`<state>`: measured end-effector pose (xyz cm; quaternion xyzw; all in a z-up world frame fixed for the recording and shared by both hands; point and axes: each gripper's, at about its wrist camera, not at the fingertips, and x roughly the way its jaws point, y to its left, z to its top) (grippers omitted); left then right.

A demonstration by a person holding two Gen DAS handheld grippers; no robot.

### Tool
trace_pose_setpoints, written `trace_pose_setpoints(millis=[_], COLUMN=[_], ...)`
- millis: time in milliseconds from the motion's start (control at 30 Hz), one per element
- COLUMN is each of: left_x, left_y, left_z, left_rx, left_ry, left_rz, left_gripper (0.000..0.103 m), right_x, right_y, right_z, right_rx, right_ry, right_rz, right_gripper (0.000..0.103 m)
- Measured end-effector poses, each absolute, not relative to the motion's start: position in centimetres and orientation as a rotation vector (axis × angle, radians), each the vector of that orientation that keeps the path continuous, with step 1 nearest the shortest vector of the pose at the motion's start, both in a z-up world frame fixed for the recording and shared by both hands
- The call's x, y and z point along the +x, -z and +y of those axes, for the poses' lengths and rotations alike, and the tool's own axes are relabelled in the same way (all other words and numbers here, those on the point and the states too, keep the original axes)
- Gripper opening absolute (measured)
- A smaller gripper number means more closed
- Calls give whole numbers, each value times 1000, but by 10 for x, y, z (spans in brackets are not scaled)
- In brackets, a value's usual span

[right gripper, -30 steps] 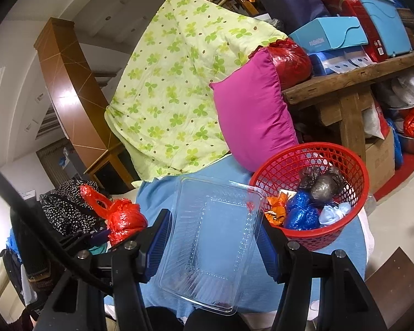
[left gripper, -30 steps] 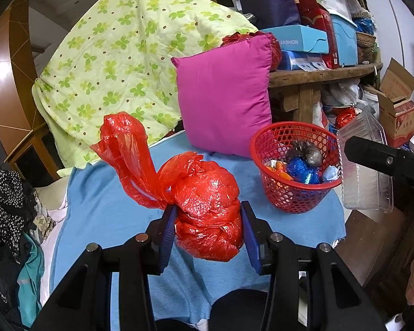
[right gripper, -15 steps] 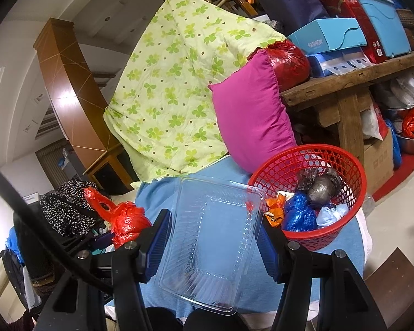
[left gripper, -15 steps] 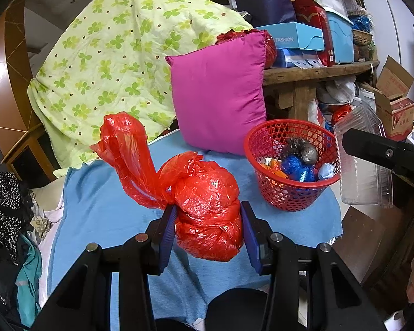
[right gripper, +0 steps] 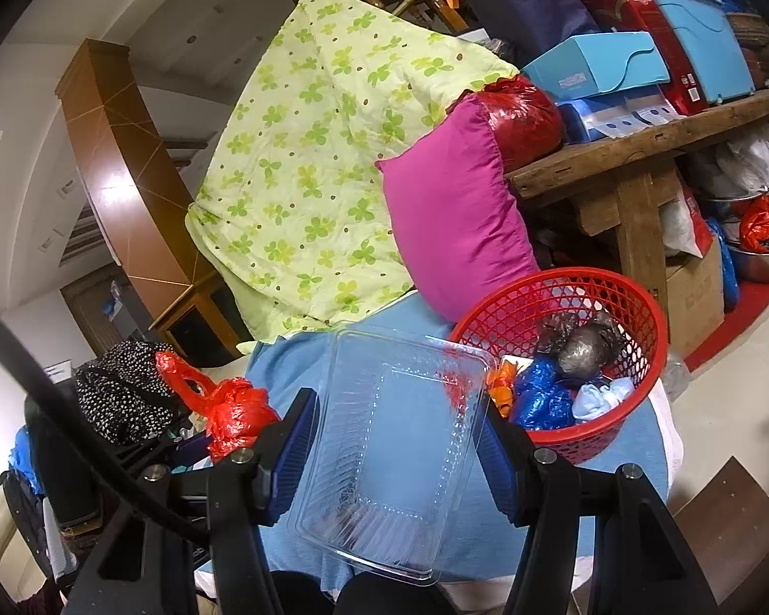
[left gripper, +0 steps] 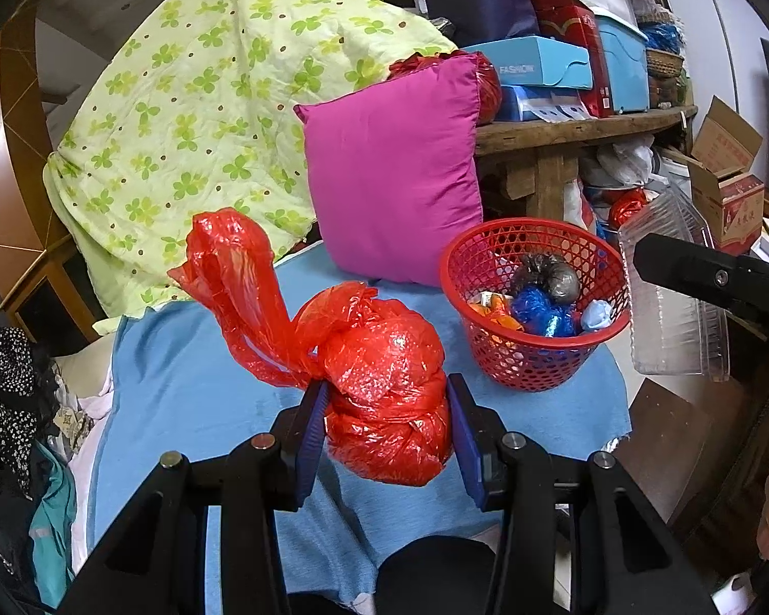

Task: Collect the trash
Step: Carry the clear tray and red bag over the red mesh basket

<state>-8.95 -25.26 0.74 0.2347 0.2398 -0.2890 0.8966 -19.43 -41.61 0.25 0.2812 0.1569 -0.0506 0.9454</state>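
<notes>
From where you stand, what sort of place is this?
Probably a cluttered room in a home, used for storage: a floral quilt and pink cushion, stacked boxes on a wooden bench, and a red basket of trash.

Light is glinting off the crinkled, glossy red plastic bag (left gripper: pixel 384 389) and the clear, ridged plastic tray (right gripper: pixel 395 456). The red basket (left gripper: pixel 533 359) is showing perforated plastic mesh. Matt blue cloth (left gripper: pixel 195 389) is covering the bed; the pink cushion (left gripper: pixel 395 179) is looking smooth, faintly sheeny.

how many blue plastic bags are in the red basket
1 that I can see: the crumpled blue bag lies low in the red basket, between the orange wrapper and the pale blue wad. More may be buried underneath.
</notes>
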Motion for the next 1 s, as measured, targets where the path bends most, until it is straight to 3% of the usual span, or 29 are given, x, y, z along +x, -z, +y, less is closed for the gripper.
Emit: trace_pose_setpoints(millis=[1000], left_x=[-90], left_y=[3], left_z=[-262], left_rx=[499], left_ry=[630], left_rz=[523], left_gripper=[47], right_x=[-203], right_y=[7], right_z=[-426], right_rx=[600], right_ry=[138], right_rz=[321], right_gripper=[63])
